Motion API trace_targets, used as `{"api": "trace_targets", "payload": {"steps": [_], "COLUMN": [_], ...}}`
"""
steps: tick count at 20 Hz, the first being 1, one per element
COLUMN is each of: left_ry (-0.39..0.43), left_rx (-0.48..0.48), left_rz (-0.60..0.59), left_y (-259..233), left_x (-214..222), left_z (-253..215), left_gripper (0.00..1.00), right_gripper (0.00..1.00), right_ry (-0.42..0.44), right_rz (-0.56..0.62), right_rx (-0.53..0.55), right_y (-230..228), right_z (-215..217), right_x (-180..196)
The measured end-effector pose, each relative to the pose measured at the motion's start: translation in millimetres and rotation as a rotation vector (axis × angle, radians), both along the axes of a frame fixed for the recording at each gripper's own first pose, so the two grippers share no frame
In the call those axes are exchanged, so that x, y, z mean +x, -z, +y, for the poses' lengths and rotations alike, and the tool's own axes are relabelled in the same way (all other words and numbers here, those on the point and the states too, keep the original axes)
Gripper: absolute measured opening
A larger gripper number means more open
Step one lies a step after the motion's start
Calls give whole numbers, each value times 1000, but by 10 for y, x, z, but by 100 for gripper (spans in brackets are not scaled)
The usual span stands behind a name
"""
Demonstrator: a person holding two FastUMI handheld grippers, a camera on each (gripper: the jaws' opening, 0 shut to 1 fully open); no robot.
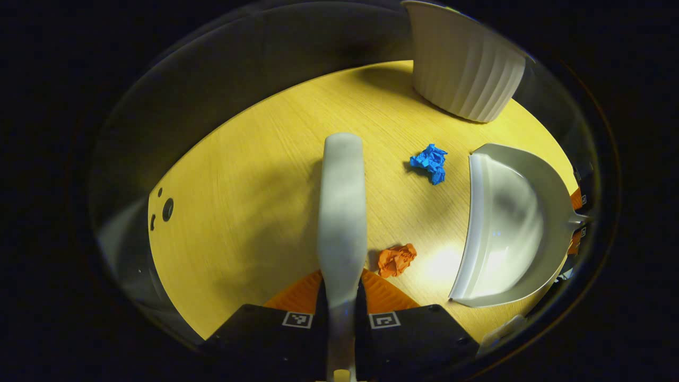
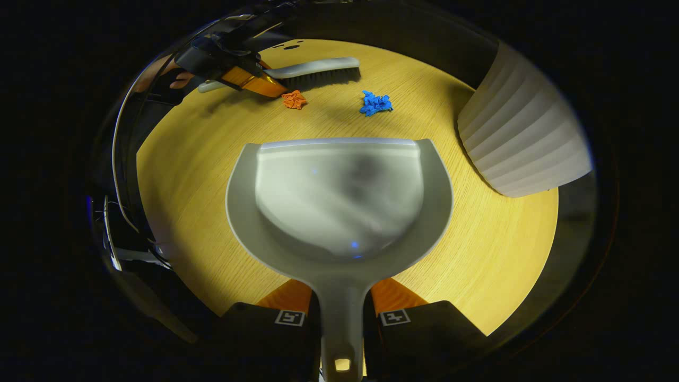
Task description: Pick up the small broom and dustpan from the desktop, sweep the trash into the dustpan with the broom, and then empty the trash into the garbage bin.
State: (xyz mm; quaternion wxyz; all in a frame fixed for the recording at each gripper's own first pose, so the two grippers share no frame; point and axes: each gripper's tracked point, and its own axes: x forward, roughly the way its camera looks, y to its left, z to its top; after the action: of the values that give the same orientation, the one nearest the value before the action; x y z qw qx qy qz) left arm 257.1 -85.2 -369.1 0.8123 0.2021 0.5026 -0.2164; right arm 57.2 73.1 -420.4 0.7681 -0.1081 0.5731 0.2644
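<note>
Left gripper view: the left gripper (image 1: 342, 302) is seen with its jaws pinched on the handle of the small broom (image 1: 342, 212), whose grey back runs straight ahead toward twelve o'clock over the wooden surface (image 1: 238, 212). An orange paper ball (image 1: 397, 259) lies just beside the broom at about three o'clock of its neck, and a blue paper ball (image 1: 431, 162) sits farther out at about one o'clock. The dustpan (image 1: 504, 228) is found at three o'clock, its open lip turned toward both scraps; the ribbed white garbage bin (image 1: 464, 63) stands at one o'clock, apart from the pan.

In the right gripper view, the right gripper (image 2: 342, 318) is shown with its jaws closed on the dustpan's handle, the pan laid flat on the surface with its lip at twelve o'clock.

Both scraps lie between brush and lip. The sweep is judged to call for the broom, held crosswise to the travel, to be drawn sideways toward three o'clock.
</note>
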Motion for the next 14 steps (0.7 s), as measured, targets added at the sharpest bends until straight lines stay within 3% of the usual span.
{"api": "trace_targets", "payload": {"steps": [5,10,12,14], "left_ry": [71,210,230,245], "left_rx": [-71,-201,-282,-283], "left_rz": [38,132,188,190], "left_y": [13,-28,-94,-92], "left_x": [-152,-566,-753,-760], "left_z": [-325,-850,-1082,-1089], "left_gripper": [24,24,24,24], "right_gripper": [36,36,36,36], "right_ry": [-10,-21,-24,-31], "right_rz": [1,-3,-6,-17], "right_rx": [-2,-2,-3,-2], "right_y": [-24,5,-9,-3], "right_z": [-18,-52,-57,-62], "right_x": [11,-4,-11,-15]}}
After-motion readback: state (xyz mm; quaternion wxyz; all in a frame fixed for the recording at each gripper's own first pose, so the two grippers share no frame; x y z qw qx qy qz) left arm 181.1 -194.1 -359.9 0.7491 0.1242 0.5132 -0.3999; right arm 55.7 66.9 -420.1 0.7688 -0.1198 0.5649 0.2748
